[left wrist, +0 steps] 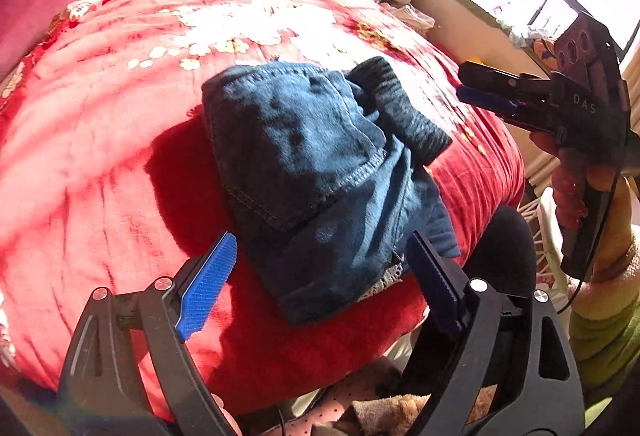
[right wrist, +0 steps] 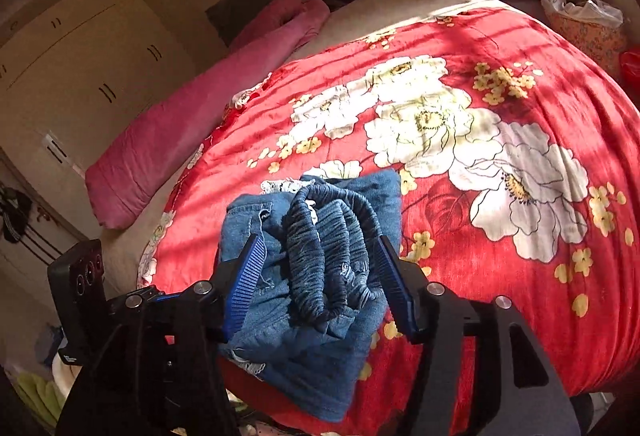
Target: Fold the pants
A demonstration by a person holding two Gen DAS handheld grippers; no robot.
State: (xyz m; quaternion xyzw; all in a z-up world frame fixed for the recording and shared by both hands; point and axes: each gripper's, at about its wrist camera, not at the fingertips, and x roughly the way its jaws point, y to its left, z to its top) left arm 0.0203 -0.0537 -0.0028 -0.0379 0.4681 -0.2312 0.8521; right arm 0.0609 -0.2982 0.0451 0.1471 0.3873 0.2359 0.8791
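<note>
Denim pants (left wrist: 320, 171), folded to a compact bundle w/ elastic waistband (right wrist: 332, 256) on top, are seen at near edge of floral red bedspread (right wrist: 500, 83). Left gripper (left wrist: 324, 276) jaws wide, right gripper (right wrist: 320, 280) jaws partly open, nothing held. Folding judged near done; a final tidy is likely called for.

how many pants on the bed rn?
1. A single pair of blue denim pants lies folded into a bundle near the front edge of the red floral blanket, elastic waistband on top. Nothing else denim shows; the piles by the headboard are too blurred to tell.
</note>
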